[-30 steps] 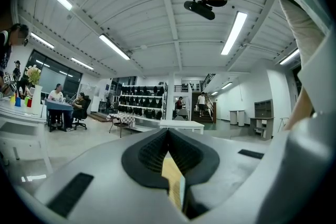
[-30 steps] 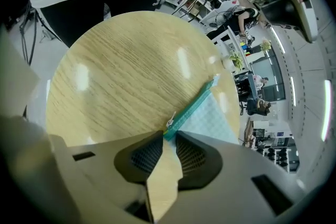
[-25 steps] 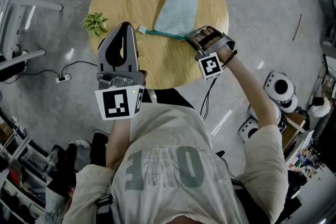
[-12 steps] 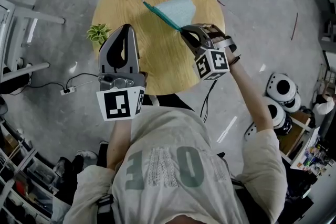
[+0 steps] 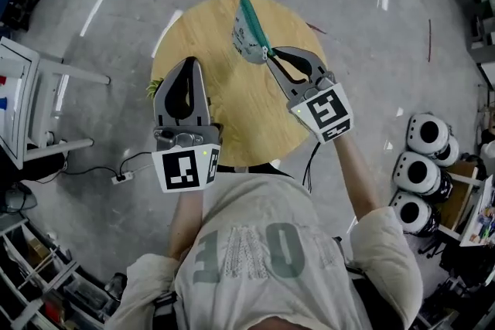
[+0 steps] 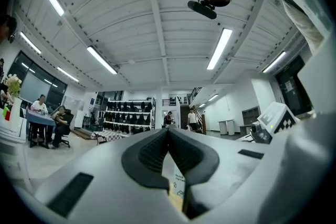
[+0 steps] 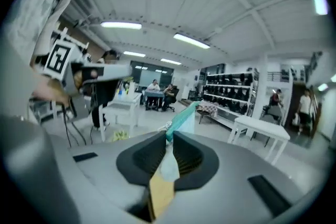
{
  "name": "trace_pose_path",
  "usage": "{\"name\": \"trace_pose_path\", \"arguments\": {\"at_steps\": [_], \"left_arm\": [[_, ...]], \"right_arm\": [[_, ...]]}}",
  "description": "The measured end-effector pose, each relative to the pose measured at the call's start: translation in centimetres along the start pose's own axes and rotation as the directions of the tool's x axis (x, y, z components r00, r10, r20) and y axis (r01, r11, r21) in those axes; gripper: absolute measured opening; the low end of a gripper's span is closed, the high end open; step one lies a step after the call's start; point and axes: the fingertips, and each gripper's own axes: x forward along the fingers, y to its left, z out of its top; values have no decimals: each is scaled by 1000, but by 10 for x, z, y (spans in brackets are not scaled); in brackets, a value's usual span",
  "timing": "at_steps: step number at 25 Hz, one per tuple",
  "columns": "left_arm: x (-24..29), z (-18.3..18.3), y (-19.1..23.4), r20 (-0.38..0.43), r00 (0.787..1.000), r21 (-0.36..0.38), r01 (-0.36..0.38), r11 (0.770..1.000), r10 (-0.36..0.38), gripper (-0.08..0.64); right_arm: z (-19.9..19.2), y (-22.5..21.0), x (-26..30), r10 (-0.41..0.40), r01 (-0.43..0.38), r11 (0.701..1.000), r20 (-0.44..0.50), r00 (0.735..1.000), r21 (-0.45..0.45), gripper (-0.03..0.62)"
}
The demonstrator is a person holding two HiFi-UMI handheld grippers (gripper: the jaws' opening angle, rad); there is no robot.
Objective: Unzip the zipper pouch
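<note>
**Pouch** (image 5: pixel 246 31): pale blue-grey fabric with a teal zipper (image 5: pixel 249 5) along one edge. It is held in the air at upper centre of the head view, over the far rim of the bench (image 5: pixel 224 116).

**Right gripper** (image 5: pixel 268 55): fingers narrow, clamped on the zipper end of the pouch. They have just been closing with the pouch between them. Only the right gripper view shows the pads pressing the teal edge, which rises out from between them against the room beyond.

**Left gripper** (image 5: pixel 188 62): fingers together, tips meeting, nothing between the pads. It sits lower left of the pouch, well apart. Its own view shows ceiling lights, shelving and seated people.

**Writing:** black-and-white square markers on both gripper cubes. A small label shows behind the left pads, its print too small to read. The large faded letters on the shirt are unclear.

**Room:** the bench is round and wooden, bare at centre and on its near side. A plant (image 5: pixel 152 87) at the left rim is half hidden by the left gripper. Grey floor (image 5: pixel 371 50) lies all round, with a cable (image 5: pixel 116 170) at lower left.
</note>
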Motion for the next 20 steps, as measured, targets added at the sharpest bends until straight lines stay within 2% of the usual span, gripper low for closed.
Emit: {"name": "trace_pose_path", "arguments": {"at_steps": [2,4,6,8,11,14,17,19,20], "left_arm": [[3,7,-1,14,1000,5,23,1000,-23,25],[7,13,-6,24,998,6,53,999,-53,25],[10,18,-15,27,995,3,91,996,-91,25],[12,22,-28,29,992,4,126,992,-126,25],[15,28,-40,38,985,20,169,985,-170,25],[20,30,-49,41,971,39,233,972,-234,25],[24,34,-65,41,948,41,314,948,-316,26],[24,36,-78,35,921,73,385,920,-389,26],[24,35,-86,19,903,107,426,899,-430,26]], "right_arm": [[18,-5,-9,-51,35,985,94,994,167,60],[34,-9,-20,-102,41,948,178,979,314,57],[45,-12,-32,-137,23,906,240,961,423,57],[52,-14,-46,-158,0,873,284,946,488,57],[58,-16,-59,-189,-14,840,317,929,542,57],[60,-17,-63,-214,-9,823,324,921,568,57],[65,-18,-66,-211,-9,831,331,920,556,57],[70,-17,-67,-196,-18,842,336,921,539,57],[71,-16,-66,-185,-24,847,337,923,531,57]]}}
